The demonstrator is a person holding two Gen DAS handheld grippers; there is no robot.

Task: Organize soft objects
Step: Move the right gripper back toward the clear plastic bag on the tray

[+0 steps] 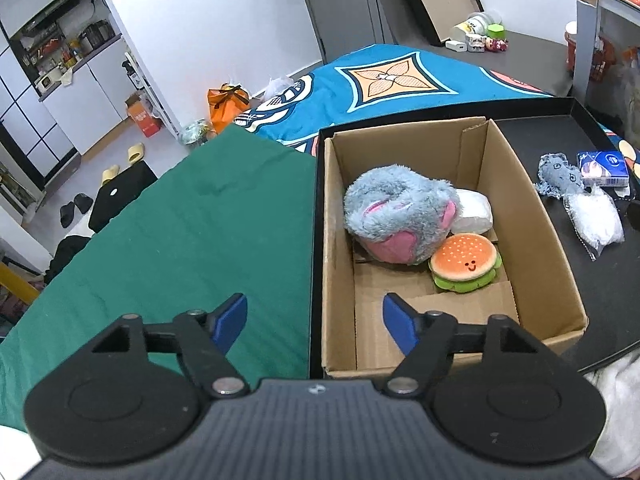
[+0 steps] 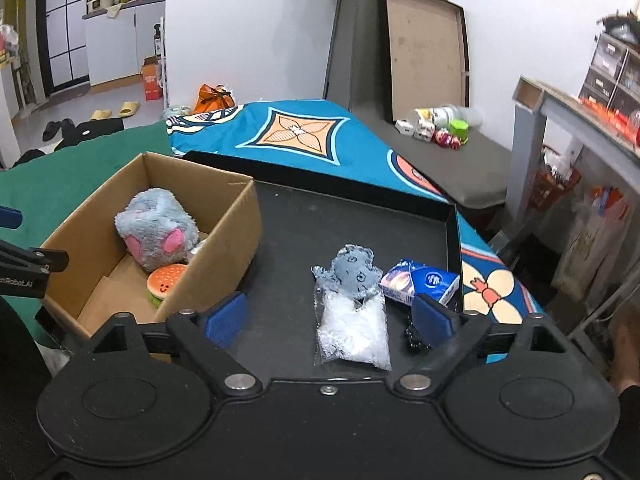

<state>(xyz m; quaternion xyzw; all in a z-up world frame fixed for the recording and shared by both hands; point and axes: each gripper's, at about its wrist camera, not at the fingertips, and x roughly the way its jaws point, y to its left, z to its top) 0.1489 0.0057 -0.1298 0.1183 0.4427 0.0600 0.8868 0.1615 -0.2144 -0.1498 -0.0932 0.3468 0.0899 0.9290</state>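
Three soft things, the grey plush (image 1: 400, 216), the burger (image 1: 466, 262) and a white pack (image 1: 474, 211), already lie in the box (image 1: 340, 240), while the rag (image 2: 354, 270), bag (image 2: 354, 332) and tissues (image 2: 420, 282) wait on the tray (image 2: 320, 216), both grippers' fingers (image 1: 230, 322) (image 2: 434, 316) apart and empty.
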